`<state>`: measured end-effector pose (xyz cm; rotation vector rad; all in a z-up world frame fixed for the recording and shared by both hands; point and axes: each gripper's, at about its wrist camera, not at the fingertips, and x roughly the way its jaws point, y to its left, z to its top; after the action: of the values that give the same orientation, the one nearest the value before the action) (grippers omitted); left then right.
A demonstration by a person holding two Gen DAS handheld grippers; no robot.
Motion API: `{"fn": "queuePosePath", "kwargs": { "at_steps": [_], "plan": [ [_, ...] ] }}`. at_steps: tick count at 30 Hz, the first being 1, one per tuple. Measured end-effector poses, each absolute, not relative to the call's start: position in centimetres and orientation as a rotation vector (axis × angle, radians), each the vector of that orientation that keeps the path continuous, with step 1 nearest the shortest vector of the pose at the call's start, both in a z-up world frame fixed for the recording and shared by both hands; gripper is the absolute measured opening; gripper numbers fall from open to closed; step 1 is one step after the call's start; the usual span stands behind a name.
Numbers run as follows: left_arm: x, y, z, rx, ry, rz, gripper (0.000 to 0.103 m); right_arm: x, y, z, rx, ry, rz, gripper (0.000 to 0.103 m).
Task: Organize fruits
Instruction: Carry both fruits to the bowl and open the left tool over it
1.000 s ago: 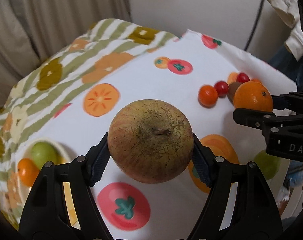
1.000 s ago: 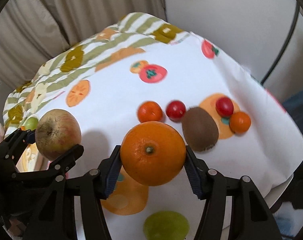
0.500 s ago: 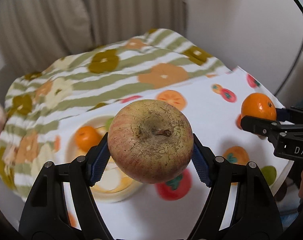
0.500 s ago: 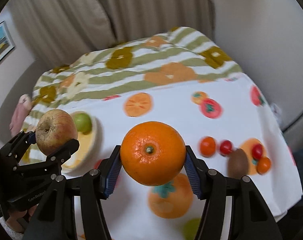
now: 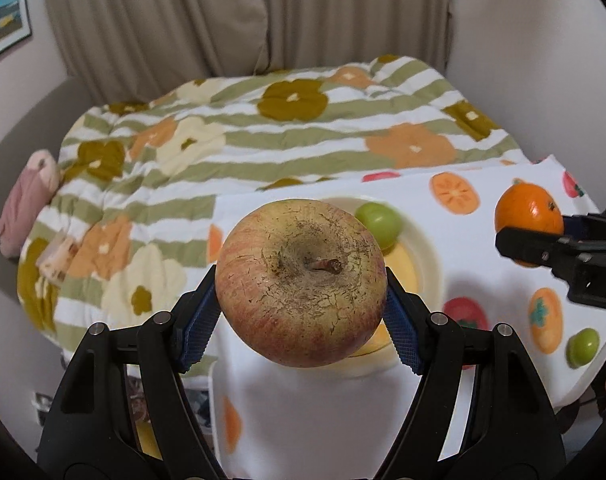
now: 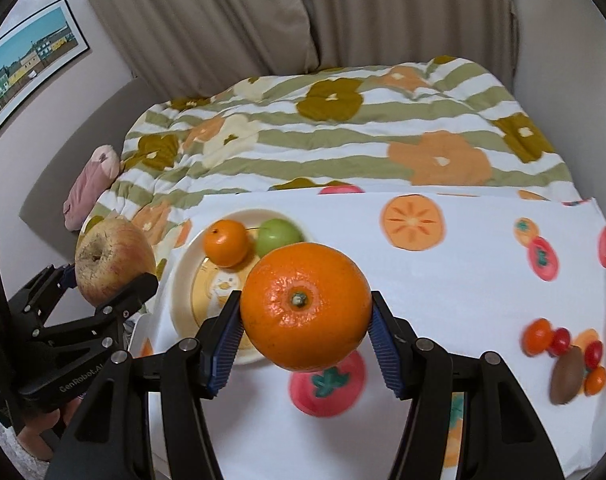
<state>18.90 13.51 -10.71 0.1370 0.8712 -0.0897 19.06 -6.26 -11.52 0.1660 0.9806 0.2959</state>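
1. The left hand-held gripper (image 5: 301, 304) clamped a russeted apple (image 5: 300, 282) between its blue pads, stem toward the camera, held in the air above the cream plate (image 6: 181, 280).
2. The right hand-held gripper (image 6: 305, 330) gripped a large orange (image 6: 305, 306), in the air near the plate's right side.
3. On the plate lay a small orange (image 6: 225, 243) touching a green fruit (image 6: 279, 236).
4. A kiwi (image 6: 568, 376) and small red and orange fruits sat clustered on the fruit-print cloth (image 6: 463, 280), well apart from the plate.
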Motion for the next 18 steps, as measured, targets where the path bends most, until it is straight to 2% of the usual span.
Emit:
{"fn": "queuePosePath", "kwargs": {
  "at_steps": [7, 18],
  "plan": [
    [21.4, 15.9, -14.9, 0.138, 0.944, -0.119, 0.079, 20.9, -3.3, -13.6, 0.158, 1.025, 0.301, 0.056],
    [24.0, 14.2, -18.1, 0.195, 0.983, -0.205, 0.079, 22.0, -2.7, -16.0, 0.179, 1.072, 0.243, 0.056]
  ]
}}
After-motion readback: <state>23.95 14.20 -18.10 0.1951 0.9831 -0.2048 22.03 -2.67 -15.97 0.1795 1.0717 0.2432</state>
